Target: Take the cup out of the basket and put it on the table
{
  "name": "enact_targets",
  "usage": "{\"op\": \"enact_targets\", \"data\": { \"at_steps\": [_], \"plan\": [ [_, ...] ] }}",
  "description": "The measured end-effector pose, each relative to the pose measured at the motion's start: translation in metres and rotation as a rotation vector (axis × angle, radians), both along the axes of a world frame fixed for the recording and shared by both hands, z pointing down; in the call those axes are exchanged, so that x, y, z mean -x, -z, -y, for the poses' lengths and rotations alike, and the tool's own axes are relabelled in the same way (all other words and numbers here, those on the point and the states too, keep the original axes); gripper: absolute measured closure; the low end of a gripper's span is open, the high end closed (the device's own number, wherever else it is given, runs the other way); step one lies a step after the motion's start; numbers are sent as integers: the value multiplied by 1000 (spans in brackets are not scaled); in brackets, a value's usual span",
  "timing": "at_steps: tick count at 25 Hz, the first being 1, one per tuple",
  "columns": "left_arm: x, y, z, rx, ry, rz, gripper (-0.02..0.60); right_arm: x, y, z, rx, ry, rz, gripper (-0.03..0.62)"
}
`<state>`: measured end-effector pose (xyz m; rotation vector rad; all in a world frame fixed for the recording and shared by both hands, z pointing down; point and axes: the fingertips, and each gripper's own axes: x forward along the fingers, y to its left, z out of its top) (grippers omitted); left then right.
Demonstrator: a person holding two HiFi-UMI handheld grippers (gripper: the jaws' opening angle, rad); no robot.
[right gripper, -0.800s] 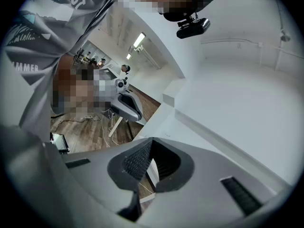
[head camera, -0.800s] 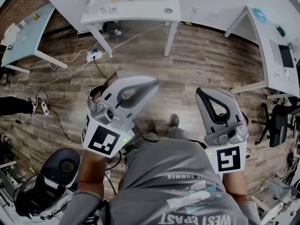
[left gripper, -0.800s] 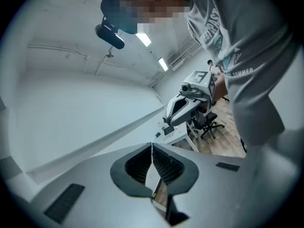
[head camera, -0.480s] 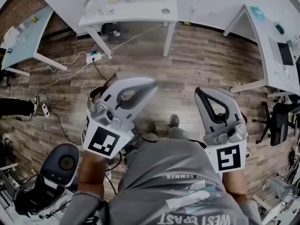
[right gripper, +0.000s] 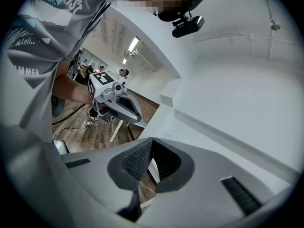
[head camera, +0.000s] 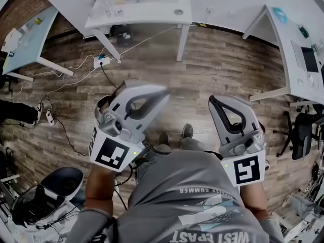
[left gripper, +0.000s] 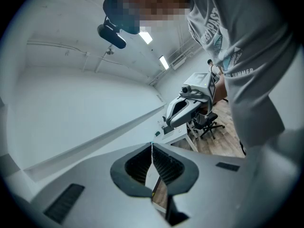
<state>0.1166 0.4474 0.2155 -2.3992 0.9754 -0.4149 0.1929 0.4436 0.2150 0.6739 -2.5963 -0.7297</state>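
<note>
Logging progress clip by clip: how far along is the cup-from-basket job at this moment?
Done: nothing visible; no cup or basket appears in any view. In hand: nothing. The grey left gripper and the grey right gripper are both shut and empty, held out in front of the person's grey shirt above the wood-plank floor. Left: everything, from reaching the basket to setting the cup down. A white desk stands further off.

Wood floor (head camera: 217,70), white desks (head camera: 157,11) (cables (head camera: 147,40) trailing)

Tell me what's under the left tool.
Below the left tool lies wood floor, the person's shoes beside it. The patch straight beneath is covered by the tool and grey shirt.
</note>
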Motion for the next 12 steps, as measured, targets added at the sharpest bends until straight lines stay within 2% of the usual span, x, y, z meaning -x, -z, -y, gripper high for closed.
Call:
{"op": "enact_targets", "data": {
  "at_steps": [12],
  "plan": [
    [-11,-3,22,15,31,4,566,-12,-4,25,17,20,18,583]
  ]
}}
